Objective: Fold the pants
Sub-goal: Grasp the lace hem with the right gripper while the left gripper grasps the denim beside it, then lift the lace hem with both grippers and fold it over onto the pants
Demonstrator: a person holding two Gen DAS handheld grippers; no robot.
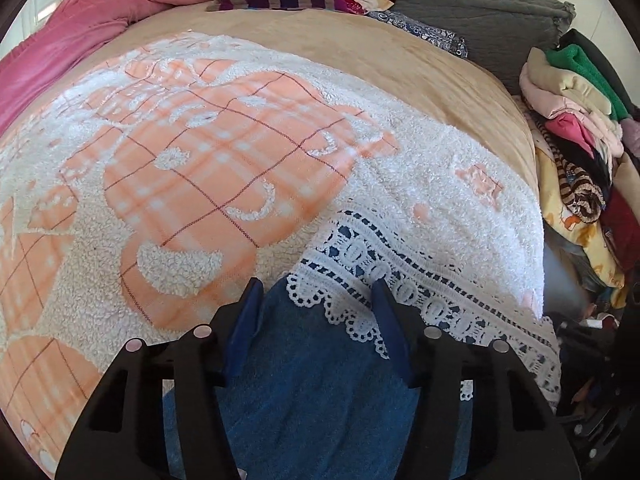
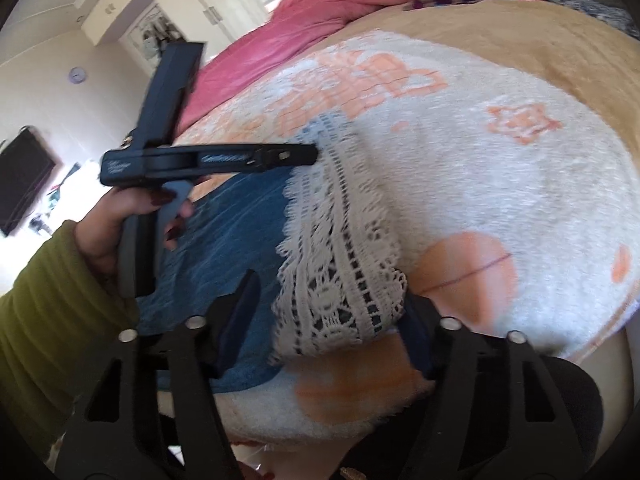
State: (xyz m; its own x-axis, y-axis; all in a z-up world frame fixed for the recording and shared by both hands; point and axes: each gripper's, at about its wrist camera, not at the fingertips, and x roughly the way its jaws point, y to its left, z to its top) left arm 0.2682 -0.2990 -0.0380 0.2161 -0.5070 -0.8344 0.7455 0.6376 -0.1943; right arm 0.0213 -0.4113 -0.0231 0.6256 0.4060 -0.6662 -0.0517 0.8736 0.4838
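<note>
Item: blue denim pants with a white lace hem [image 1: 312, 360]. They lie on the bed, on a fluffy white blanket with orange plaid patches [image 1: 192, 168]; in the left wrist view they fill the bottom centre of the frame, and the lace band runs off to the lower right.

Item: my left tongs [image 1: 316, 292], bottom centre of the left wrist view. Their blue fingers [image 1: 248, 320] stand partly apart, astride the hem edge, denim and lace between them; I cannot tell whether the pads press on the cloth.

Item: my right tongs [image 2: 328, 304], bottom centre of the right wrist view. They are also partly apart, with a bunched fold of lace and denim between them (the right finger is mostly hidden behind the lace). Whether they grip, I cannot tell.

Item: my left hand [image 2: 120, 216] in an olive-green ribbed sleeve [image 2: 52, 320], left side of the right wrist view, wrapped around the handle of the left tool.

Item: a tan bedspread [image 1: 400, 60] under the blanket, upper centre.

Item: a rolled pink quilt [image 1: 100, 12], upper left.

Item: a pile of mixed folded clothes [image 1: 580, 120], right edge.
</note>
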